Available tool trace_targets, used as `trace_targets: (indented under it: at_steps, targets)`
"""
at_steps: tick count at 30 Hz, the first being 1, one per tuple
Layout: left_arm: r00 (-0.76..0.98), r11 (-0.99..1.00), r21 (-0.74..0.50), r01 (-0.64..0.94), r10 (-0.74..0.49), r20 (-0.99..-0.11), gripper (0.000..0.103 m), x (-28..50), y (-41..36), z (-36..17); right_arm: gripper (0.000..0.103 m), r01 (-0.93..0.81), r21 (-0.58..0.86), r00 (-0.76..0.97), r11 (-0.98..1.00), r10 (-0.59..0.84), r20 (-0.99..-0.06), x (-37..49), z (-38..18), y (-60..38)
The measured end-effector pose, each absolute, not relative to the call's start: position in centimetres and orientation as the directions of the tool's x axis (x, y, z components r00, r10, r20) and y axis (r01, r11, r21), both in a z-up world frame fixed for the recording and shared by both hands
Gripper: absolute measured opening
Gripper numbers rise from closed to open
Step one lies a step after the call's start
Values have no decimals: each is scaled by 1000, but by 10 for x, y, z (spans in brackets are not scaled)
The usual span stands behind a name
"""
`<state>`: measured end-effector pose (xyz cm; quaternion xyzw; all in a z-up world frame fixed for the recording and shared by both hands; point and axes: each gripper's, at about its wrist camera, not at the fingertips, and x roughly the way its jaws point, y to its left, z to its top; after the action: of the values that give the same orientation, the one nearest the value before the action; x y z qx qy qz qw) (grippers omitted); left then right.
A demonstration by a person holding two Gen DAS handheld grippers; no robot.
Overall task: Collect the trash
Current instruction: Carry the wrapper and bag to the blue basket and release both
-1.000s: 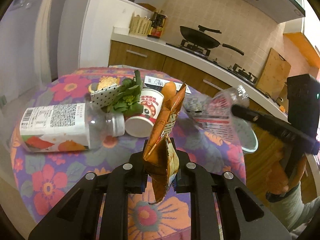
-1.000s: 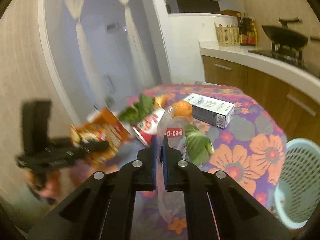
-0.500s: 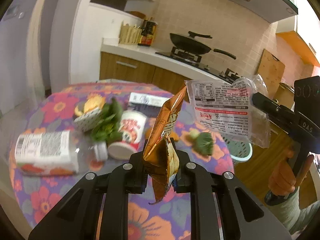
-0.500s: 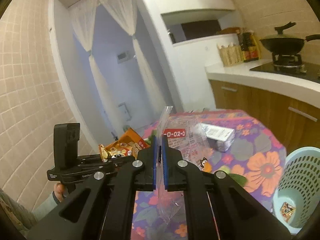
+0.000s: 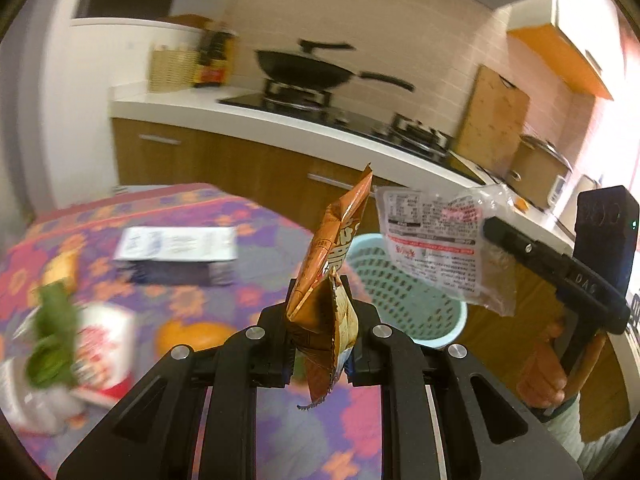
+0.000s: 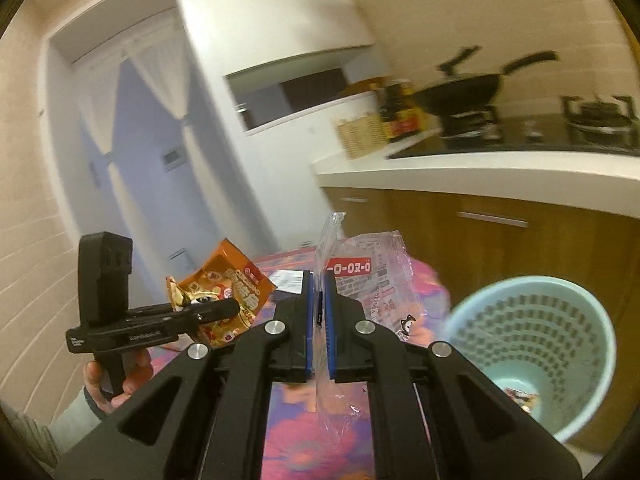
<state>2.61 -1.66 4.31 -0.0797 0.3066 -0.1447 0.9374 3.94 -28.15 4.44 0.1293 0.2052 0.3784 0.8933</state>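
A kitchen scene from two hand-held tools. Below and ahead of both tools spreads the worktop (image 5: 224, 208), covered in a purple and pink flowered cloth. Beyond its far edge, ahead of the left tool and to the right of the right tool, stands a pale blue perforated basket (image 6: 532, 344) with a scrap of litter at its bottom.

On the worktop, ahead and left of the left tool, lies a white and dark carton (image 5: 176, 252). Closer on that side are a red and white paper cup (image 5: 104, 348) lying on its side with green leaves (image 5: 52, 340) against it, and an orange (image 5: 192, 336), all blurred.

The left tool (image 5: 320, 344) is clamped on a crumpled orange snack bag (image 5: 332, 280), which stands up between its fingers, above the worktop. The right tool (image 6: 319, 312) is closed tight on a clear printed plastic wrapper (image 6: 368, 276), held in the air near the basket. A hand (image 5: 544, 376) grips the right tool's handle.
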Motion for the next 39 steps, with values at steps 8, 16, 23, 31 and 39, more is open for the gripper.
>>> trace_targets:
  at_steps: [8, 16, 23, 31, 39]
  targets:
    - [645, 949, -191, 252, -312, -698, 17, 110, -109, 17, 3, -391, 487, 711, 781, 592, -379, 90, -7, -352]
    - [540, 933, -236, 273, -351, -765, 20, 158, -166, -17, 3, -237, 477, 705, 847, 488, -515, 119, -51, -375]
    - [555, 934, -211, 288, -342, -758, 50, 163, -184, -22, 13, -194, 474, 694, 859, 462, -553, 125, -64, -384]
    - [574, 931, -221, 292, -355, -738, 52, 153, -176, -18, 28, -186, 466, 702, 865, 449, -553, 116, -64, -388]
    - [661, 934, -207, 291, -353, -662, 54, 118, -149, 9, 28, -267, 448, 709, 853, 489, -509, 101, -38, -363]
